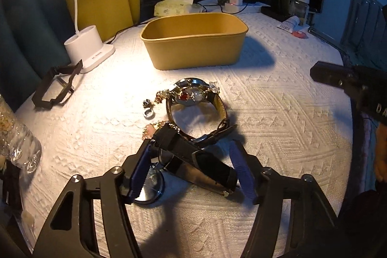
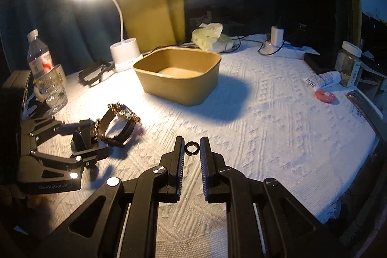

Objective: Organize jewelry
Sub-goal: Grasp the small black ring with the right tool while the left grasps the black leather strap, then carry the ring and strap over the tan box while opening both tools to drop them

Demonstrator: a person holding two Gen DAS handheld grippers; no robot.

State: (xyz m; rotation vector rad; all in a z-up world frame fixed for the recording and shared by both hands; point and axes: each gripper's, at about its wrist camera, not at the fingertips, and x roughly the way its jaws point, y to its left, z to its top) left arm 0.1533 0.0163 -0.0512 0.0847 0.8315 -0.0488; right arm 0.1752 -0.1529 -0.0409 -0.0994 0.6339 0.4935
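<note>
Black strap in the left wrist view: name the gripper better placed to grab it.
Left. The left gripper is open with the black strap between its fingers; the right gripper is shut on a small black ring.

My left gripper [image 1: 191, 161] reaches up from the bottom of its own view, pitched down, jaws wide astride a black strap [image 1: 203, 161]; can't tell if the pads press it. In the right wrist view it sits at mid-left, pointing right. My right gripper [image 2: 192, 143] comes up from bottom centre, jaws nearly together, tips pinching a small dark ring [image 2: 186, 148].
</note>
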